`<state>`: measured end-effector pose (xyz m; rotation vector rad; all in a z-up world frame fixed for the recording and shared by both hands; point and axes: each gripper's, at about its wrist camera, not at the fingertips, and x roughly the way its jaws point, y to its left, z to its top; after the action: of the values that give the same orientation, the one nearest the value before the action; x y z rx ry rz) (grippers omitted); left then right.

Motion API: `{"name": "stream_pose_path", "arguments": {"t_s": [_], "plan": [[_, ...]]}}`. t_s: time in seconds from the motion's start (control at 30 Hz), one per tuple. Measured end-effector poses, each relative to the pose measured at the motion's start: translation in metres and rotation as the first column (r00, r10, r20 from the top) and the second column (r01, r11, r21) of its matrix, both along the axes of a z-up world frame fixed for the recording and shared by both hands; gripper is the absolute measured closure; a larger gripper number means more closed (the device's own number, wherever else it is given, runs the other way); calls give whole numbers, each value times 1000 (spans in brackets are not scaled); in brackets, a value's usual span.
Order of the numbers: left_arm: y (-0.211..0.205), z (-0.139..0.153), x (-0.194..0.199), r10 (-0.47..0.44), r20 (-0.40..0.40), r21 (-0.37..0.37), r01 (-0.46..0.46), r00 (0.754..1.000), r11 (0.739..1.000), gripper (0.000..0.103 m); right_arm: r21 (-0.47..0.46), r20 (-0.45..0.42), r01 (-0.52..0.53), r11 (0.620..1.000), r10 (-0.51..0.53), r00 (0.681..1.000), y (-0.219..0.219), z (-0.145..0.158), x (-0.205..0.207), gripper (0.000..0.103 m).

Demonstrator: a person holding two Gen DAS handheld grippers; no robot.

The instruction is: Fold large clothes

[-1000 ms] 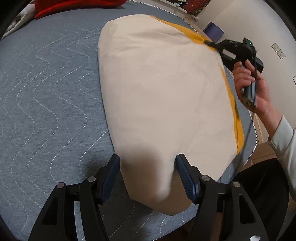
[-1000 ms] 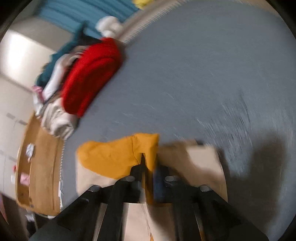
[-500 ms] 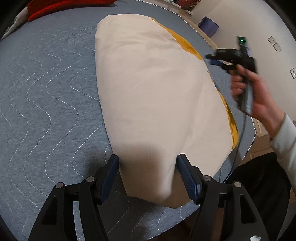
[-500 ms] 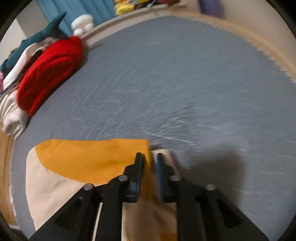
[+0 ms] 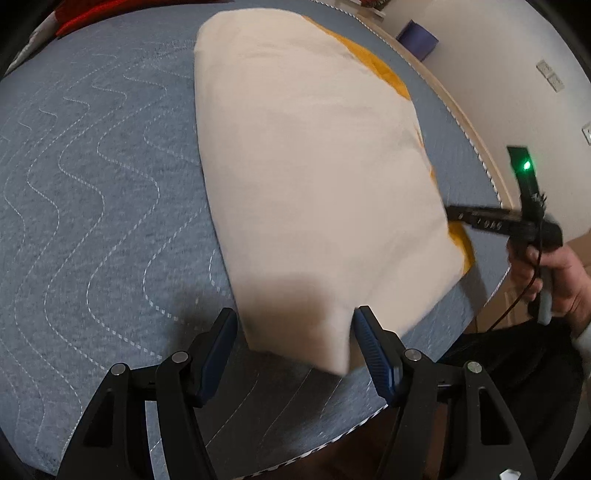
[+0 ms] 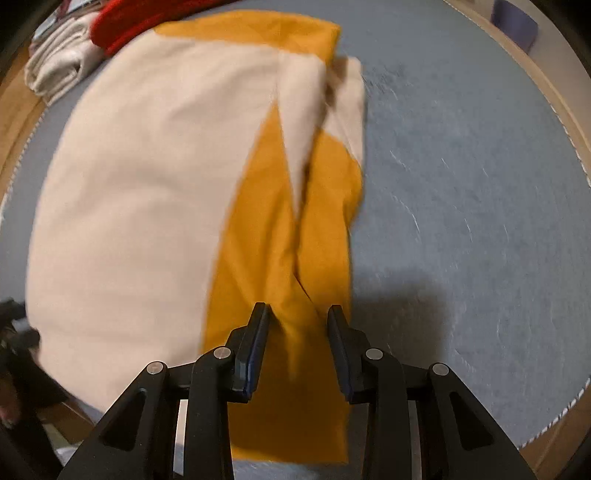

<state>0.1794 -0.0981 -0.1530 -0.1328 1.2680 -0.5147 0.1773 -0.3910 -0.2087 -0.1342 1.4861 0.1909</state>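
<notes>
A large cream and mustard-yellow garment (image 5: 314,177) lies folded on the grey quilted mat (image 5: 92,184). My left gripper (image 5: 295,343) is open, its fingers either side of the garment's near cream corner, which looks slightly raised. In the right wrist view the same garment (image 6: 140,177) spreads left, with a mustard strip (image 6: 291,240) running toward me. My right gripper (image 6: 299,343) is open around the near end of that strip. The right gripper also shows in the left wrist view (image 5: 480,218), at the garment's right edge, held by a hand.
A red garment (image 6: 122,26) and a rolled cream cloth (image 6: 59,66) lie at the mat's far edge. The mat's stitched rim (image 6: 569,147) curves along the right, with wooden flooring beyond. A purple box (image 5: 417,37) stands by the wall.
My right gripper has opened and swung from the garment's far yellow corner down to its near right edge. My left gripper has stayed open at the near corner.
</notes>
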Motion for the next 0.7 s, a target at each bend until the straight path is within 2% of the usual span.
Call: {"name": "stream_pose_path", "arguments": {"t_s": [0.07, 0.13, 0.2, 0.23, 0.3, 0.33, 0.4, 0.47, 0.57, 0.63, 0.7], "plan": [[1, -5, -3, -20, -3, 13, 20, 1000, 1000, 40, -35, 20, -12, 999, 12, 1000, -2, 2, -5, 62], [3, -12, -5, -49, -13, 41, 49, 999, 998, 40, -21, 28, -11, 1000, 12, 1000, -9, 4, -8, 58], [8, -16, -3, -55, -41, 61, 57, 998, 997, 44, 12, 45, 9, 1000, -9, 999, -10, 11, -8, 58], [8, -12, -3, -63, -49, 56, 65, 997, 996, 50, 38, 71, 19, 999, -22, 997, -21, 19, -8, 58], [14, 9, 0, -66, -39, -1, 66, 997, 998, 53, 123, 132, 23, 992, -39, 990, -24, 34, -5, 56], [20, 22, 4, -52, -17, -49, 51, 998, 997, 54, 149, 144, 18, 989, -40, 989, -23, 37, -4, 51], [30, 45, 21, -16, 16, -142, 19, 1000, 990, 50, 195, 145, 21, 981, -50, 988, -19, 35, 0, 40], [38, 54, 43, 47, 30, -193, -40, 998, 980, 39, 213, 86, 42, 976, -62, 994, -20, 21, 7, 37], [46, 43, 85, 131, -7, -260, -128, 991, 957, 35, 220, 21, 66, 973, -72, 997, -20, -2, 15, 36], [52, 23, 109, 180, -71, -288, -193, 981, 938, 35, 232, -5, 103, 967, -105, 994, -29, -17, 30, 34], [60, -4, 134, 242, -148, -302, -277, 959, 912, 35, 265, -42, 148, 953, -142, 989, -36, -32, 38, 34]]}}
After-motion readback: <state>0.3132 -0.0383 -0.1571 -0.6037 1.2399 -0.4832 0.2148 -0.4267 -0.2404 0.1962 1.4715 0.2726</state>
